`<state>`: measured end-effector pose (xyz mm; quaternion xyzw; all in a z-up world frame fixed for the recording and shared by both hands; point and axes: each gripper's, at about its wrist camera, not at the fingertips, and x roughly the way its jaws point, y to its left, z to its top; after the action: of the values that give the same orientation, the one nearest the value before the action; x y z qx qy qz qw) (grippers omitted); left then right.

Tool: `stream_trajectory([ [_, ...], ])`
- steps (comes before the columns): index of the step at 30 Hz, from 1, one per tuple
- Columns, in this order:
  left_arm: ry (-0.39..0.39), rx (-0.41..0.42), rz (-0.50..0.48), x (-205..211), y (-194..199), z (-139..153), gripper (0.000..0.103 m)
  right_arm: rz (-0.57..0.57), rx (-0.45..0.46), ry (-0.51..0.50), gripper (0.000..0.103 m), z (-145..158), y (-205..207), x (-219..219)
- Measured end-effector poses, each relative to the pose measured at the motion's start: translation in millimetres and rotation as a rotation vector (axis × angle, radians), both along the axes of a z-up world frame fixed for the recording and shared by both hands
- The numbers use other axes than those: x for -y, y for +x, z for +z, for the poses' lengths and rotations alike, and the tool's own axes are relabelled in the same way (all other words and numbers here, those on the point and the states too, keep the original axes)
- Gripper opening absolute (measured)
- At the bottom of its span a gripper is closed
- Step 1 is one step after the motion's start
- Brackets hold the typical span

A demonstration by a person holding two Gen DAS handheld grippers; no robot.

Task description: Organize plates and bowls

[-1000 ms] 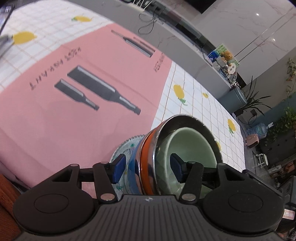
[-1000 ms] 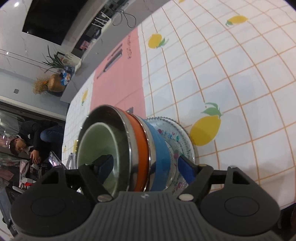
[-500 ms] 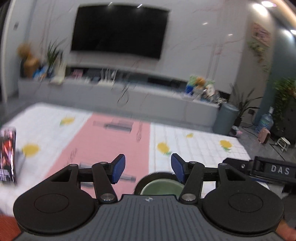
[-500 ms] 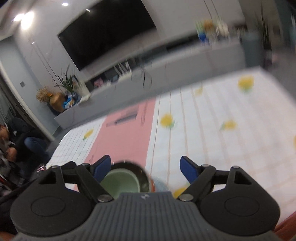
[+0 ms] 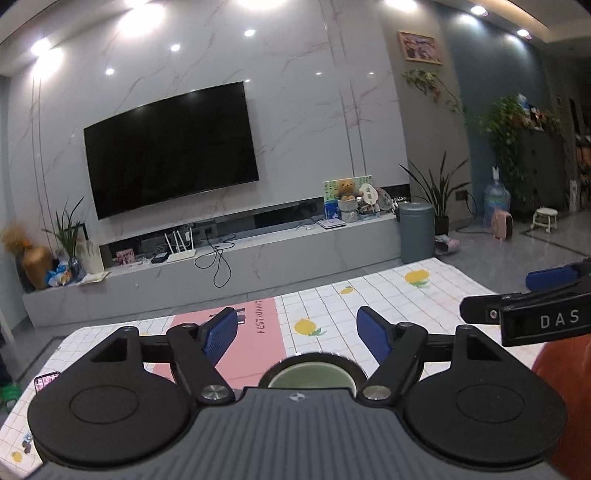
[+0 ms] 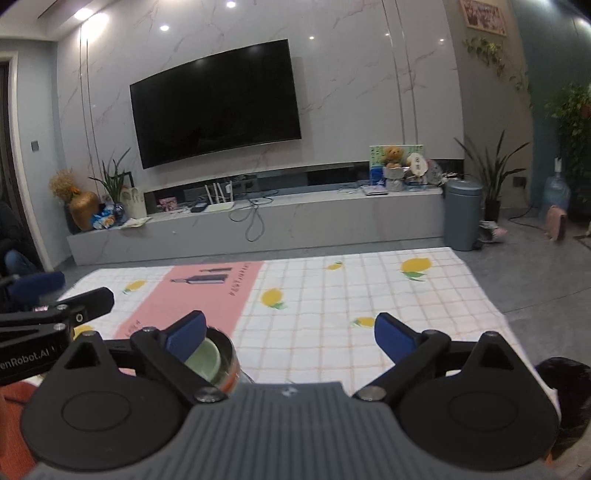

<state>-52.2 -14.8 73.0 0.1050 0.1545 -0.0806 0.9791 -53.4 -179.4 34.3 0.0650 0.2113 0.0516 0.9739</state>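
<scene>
Dim room lit by ceiling spotlights (image 5: 249, 32) w/ glare blooming upper left. Fisheye bends walls at frame edges. Right wrist view slightly soft; TV (image 6: 218, 101) shows faint reflections.

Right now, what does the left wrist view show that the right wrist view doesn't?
Only the left wrist view shows the right gripper side-on at its right edge, and a phone lying at the cloth's left edge. Only the right wrist view shows the left gripper side-on at its left edge, the orange band on the bowl stack, and the bottle print on the pink strip. Both show the green bowl nested in the steel bowl, low and partly hidden by each gripper's body, plus the lemon cloth and the TV. Both grippers are open, holding nothing.
</scene>
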Motion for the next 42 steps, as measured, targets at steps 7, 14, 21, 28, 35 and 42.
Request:
stream_trajectory([
  [7, -0.027, -0.074, 0.014, -4, -8, -31, 0.093, -0.041, -0.061, -0.052, 0.097, -23, -30, 0],
  [14, -0.098, -0.274, 0.048, -17, 2, -63, 0.093, -0.054, -0.125, -0.107, 0.097, -50, -44, -7],
  [21, -0.089, -0.334, 0.071, -18, 2, -78, 0.093, -0.036, -0.154, -0.11, 0.097, -61, -45, -12],
  [28, -0.061, -0.336, 0.067, -15, -3, -80, 0.093, 0.003, -0.168, -0.13, 0.097, -68, -47, -23],
  [35, -0.061, -0.341, 0.058, -14, -2, -82, 0.093, -0.004, -0.174, -0.123, 0.097, -68, -46, -23],
  [42, -0.061, -0.341, 0.057, -14, -2, -80, 0.093, -0.002, -0.183, -0.118, 0.097, -69, -45, -24],
])
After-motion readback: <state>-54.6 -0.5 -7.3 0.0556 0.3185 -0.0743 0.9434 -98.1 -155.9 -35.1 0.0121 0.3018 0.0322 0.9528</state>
